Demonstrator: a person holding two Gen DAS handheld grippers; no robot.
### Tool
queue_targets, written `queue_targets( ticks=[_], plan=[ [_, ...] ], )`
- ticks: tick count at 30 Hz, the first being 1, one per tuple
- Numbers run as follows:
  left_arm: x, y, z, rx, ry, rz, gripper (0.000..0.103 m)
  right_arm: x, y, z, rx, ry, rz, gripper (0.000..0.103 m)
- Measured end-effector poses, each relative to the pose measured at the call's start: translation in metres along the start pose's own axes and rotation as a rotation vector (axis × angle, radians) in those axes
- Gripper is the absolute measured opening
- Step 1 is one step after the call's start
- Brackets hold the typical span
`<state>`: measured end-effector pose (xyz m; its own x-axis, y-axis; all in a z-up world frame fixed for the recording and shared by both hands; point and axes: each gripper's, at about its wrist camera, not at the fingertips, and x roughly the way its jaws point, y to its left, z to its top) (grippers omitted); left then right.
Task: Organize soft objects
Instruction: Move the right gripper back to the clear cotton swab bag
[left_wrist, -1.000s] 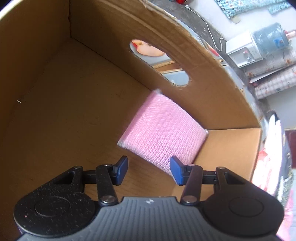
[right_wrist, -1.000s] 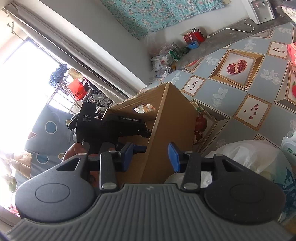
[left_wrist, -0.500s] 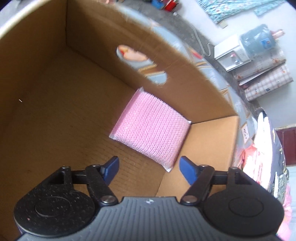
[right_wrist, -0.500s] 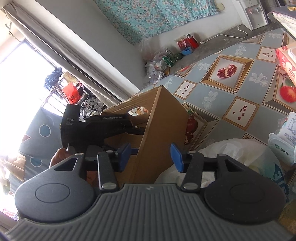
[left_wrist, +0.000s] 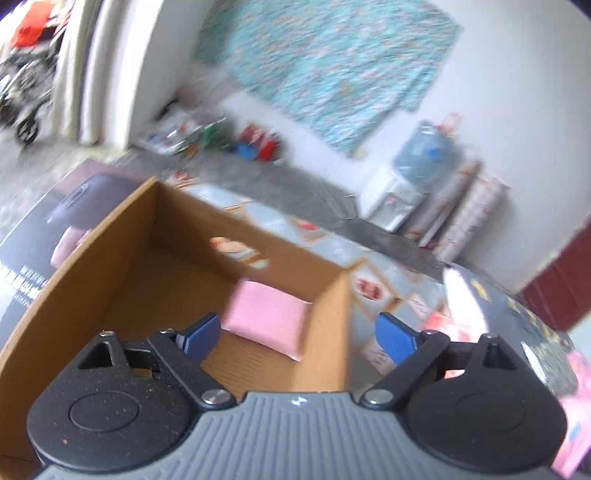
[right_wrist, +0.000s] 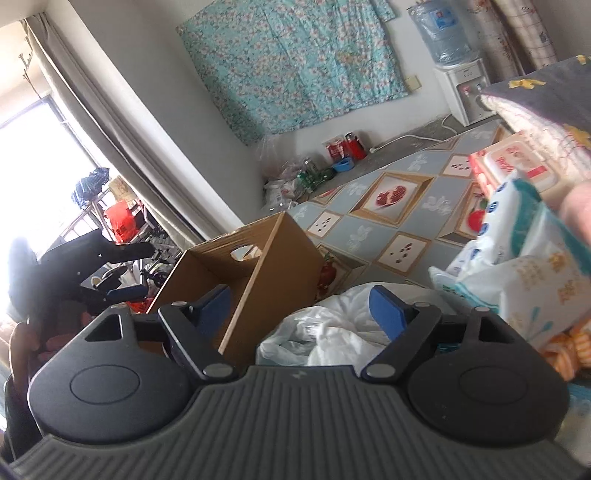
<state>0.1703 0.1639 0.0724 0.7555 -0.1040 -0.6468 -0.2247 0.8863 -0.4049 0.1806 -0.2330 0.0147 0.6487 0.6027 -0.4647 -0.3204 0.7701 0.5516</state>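
The pink pad (left_wrist: 266, 318) lies flat on the floor of the cardboard box (left_wrist: 110, 266), tucked into the corner under the wall with the oval hand hole. The left gripper (left_wrist: 297, 332) hangs above the box rim, its jaws spreading wide with nothing between them. The right gripper (right_wrist: 301, 304) is off to the side over a white plastic bag (right_wrist: 332, 332), jaws likewise opening and empty, with wipe packs (right_wrist: 517, 266) close on its right.
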Motion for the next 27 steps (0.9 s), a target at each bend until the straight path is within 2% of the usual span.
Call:
queue_targets(
  ticks=[3, 8, 10, 14, 17, 18, 20, 23, 27],
  plan=[
    [-0.013, -0.035, -0.021, 0.087, -0.025, -0.052, 0.092, -0.032, -0.023, -0.002, 0.015, -0.047, -0.058, 0.083],
    [-0.007, -0.092, -0.062, 0.249, -0.017, -0.154, 0.092, -0.074, -0.071, -0.008, 0.096, -0.108, -0.149, 0.083],
    [0.003, -0.117, -0.081, 0.334, -0.004, -0.191, 0.092, -0.083, -0.092, -0.012, 0.153, -0.121, -0.178, 0.083],
    [0.023, -0.163, -0.124, 0.527, 0.028, -0.236, 0.089, -0.082, -0.128, -0.014, 0.259, -0.12, -0.176, 0.081],
    [0.044, -0.191, -0.149, 0.617, 0.051, -0.244, 0.081, -0.068, -0.152, -0.013, 0.321, -0.1, -0.167, 0.071],
    [0.053, -0.199, -0.156, 0.635, 0.065, -0.242, 0.077, -0.063, -0.159, -0.013, 0.337, -0.093, -0.166, 0.064],
    [0.067, -0.21, -0.164, 0.666, 0.09, -0.239, 0.062, -0.051, -0.169, -0.013, 0.369, -0.074, -0.166, 0.054],
    [0.089, -0.22, -0.17, 0.671, 0.141, -0.249, 0.054, -0.035, -0.183, -0.01, 0.403, -0.046, -0.154, 0.043],
    [0.106, -0.226, -0.168, 0.654, 0.161, -0.266, 0.05, -0.012, -0.199, -0.011, 0.427, -0.003, -0.157, 0.029]
  ],
)
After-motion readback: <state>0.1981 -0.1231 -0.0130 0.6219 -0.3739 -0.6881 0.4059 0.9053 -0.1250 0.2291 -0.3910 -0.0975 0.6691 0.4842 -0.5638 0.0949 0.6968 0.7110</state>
